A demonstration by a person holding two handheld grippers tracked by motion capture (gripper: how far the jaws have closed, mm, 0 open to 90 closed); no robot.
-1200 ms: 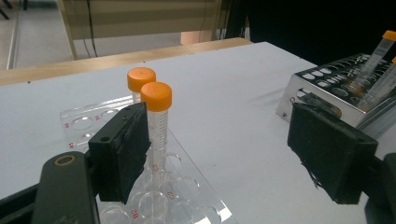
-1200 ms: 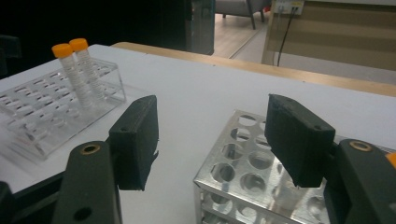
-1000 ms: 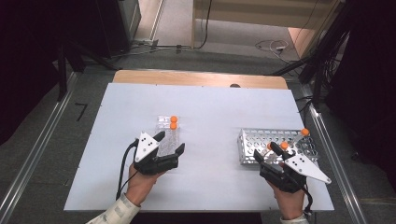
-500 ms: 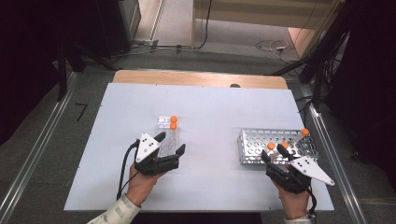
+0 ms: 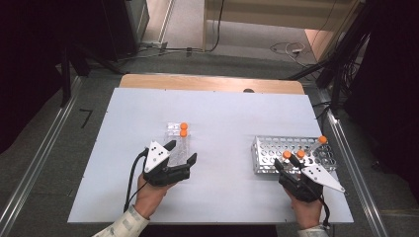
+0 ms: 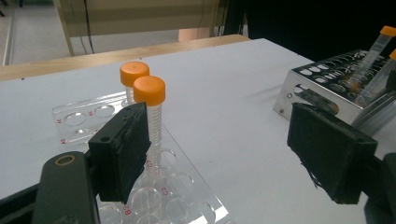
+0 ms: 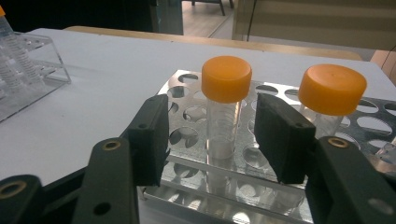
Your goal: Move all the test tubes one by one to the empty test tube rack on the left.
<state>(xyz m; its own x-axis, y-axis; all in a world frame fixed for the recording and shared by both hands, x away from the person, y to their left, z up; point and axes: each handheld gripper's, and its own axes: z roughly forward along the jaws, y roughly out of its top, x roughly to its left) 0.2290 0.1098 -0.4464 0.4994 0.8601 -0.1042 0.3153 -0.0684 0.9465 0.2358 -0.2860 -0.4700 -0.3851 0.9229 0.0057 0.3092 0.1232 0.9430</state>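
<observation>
Between the right tongs (image 7: 212,140), standing in the metal rack (image 7: 187,81): an orange-capped tube (image 7: 226,100), straddled for a pick, jaws just closing yet clear of it. Beside, a second tube (image 7: 330,93). Left tongs (image 6: 233,154) released by the clear rack (image 6: 88,114). Tube bottoms hidden.

The worktop (image 5: 217,106) lies bare across the upper half of the high view and in a broad lane down the middle, between the clear rack (image 5: 177,140) left of centre and the metal rack (image 5: 291,154) at right. Two capped tubes (image 5: 183,136) stand up from the clear rack. Three more tubes (image 5: 301,157) rise from the metal rack, one leaning toward its right end.
</observation>
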